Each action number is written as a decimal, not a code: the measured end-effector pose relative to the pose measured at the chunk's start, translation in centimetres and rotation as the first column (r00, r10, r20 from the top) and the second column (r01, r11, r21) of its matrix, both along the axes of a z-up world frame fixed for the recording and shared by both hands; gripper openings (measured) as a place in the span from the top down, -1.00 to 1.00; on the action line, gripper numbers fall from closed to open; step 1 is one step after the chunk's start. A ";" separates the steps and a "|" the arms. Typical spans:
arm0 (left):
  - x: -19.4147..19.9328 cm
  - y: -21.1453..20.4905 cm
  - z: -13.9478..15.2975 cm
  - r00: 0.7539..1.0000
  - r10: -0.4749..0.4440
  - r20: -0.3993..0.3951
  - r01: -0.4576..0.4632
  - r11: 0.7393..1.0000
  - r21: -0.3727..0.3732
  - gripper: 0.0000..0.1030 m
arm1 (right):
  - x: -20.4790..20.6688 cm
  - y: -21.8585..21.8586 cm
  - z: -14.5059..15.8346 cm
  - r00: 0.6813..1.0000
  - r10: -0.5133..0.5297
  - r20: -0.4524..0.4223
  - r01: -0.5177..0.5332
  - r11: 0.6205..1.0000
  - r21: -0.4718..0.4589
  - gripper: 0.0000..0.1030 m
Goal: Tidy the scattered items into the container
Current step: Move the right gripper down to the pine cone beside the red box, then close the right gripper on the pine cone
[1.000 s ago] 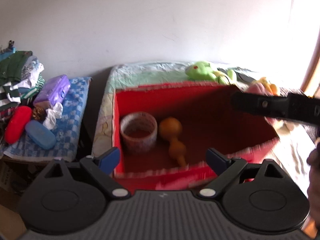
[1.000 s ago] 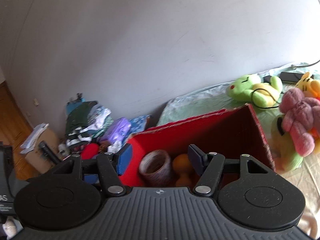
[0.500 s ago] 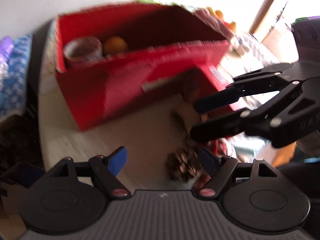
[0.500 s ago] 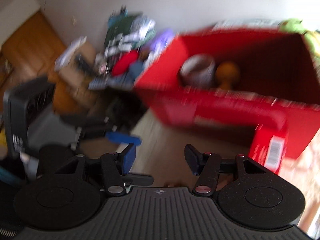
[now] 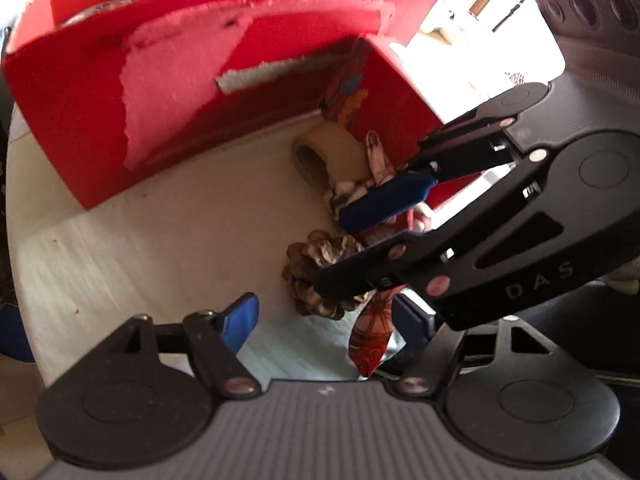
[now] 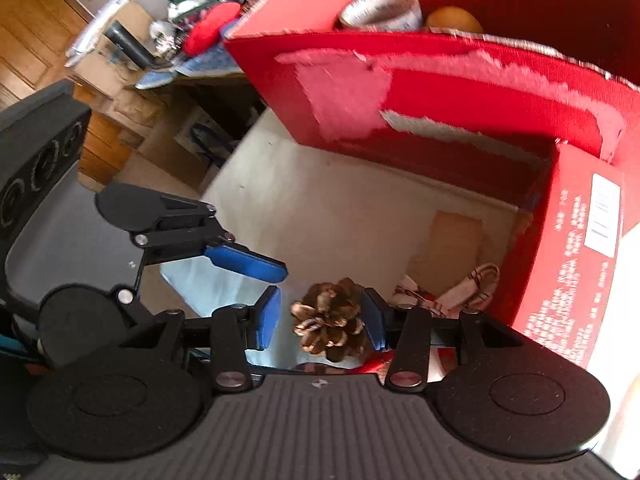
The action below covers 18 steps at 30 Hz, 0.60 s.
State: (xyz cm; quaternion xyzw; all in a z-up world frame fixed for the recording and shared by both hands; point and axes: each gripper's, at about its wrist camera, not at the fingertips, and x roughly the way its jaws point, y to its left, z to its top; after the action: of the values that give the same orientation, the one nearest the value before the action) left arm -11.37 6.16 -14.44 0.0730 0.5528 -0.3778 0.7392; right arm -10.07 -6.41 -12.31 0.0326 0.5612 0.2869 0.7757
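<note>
A brown pine cone (image 6: 328, 322) lies on the pale tabletop in front of the red cardboard box (image 6: 440, 92). My right gripper (image 6: 322, 318) straddles it. Its jaws are closing, and a gap still shows at the left pad. In the left wrist view the pine cone (image 5: 320, 276) lies just ahead of my left gripper (image 5: 326, 318), whose jaws are also closing with nothing pressed between them. A red patterned wrapper (image 5: 370, 340) lies by its right finger. My right gripper (image 5: 332, 250) reaches in from the right. A tape roll (image 6: 380, 10) and an orange gourd (image 6: 452, 18) sit inside the box.
A beige tape roll (image 5: 328, 152) and patterned fabric strips (image 6: 448, 288) lie near the box corner. A smaller red carton (image 6: 580, 260) stands to the right. The table edge (image 6: 224, 168) drops off at the left, toward a cluttered stool and wooden floor.
Both grippers have come down from above the box and tipped toward the tabletop in front of it. Their jaws have narrowed. The pine cone now sits between the right gripper's fingers.
</note>
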 end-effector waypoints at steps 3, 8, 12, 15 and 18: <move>0.3 -0.2 -0.9 1.000 0.003 -0.028 -0.002 1.000 0.002 -0.24 | 0.0 -0.1 -0.4 1.000 -0.005 -0.015 0.005 1.000 -0.015 0.03; 0.1 -0.6 -1.0 1.000 -0.009 0.012 0.009 1.000 0.004 -0.06 | 0.2 0.2 -0.8 0.999 -0.001 -0.040 -0.001 0.999 -0.054 0.06; 0.3 -0.6 -1.0 1.000 -0.009 0.010 0.009 1.000 -0.007 0.00 | 0.2 0.2 -0.8 0.999 -0.002 -0.046 -0.001 0.999 -0.051 0.06; 0.5 -0.5 -0.9 1.000 0.000 0.006 0.000 1.000 -0.011 0.03 | 0.2 0.2 -0.7 0.999 0.003 -0.048 -0.005 0.999 -0.047 0.04; 0.6 -0.4 -0.4 1.000 0.012 0.025 -0.011 1.000 -0.013 0.05 | 0.1 0.2 -0.4 1.000 0.003 -0.031 -0.005 0.999 -0.043 0.08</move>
State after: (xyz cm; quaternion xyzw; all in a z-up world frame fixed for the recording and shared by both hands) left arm -10.75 5.80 -14.89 0.0696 0.5413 -0.3762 0.7487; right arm -9.94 -6.22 -12.76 0.0193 0.5793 0.2758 0.7668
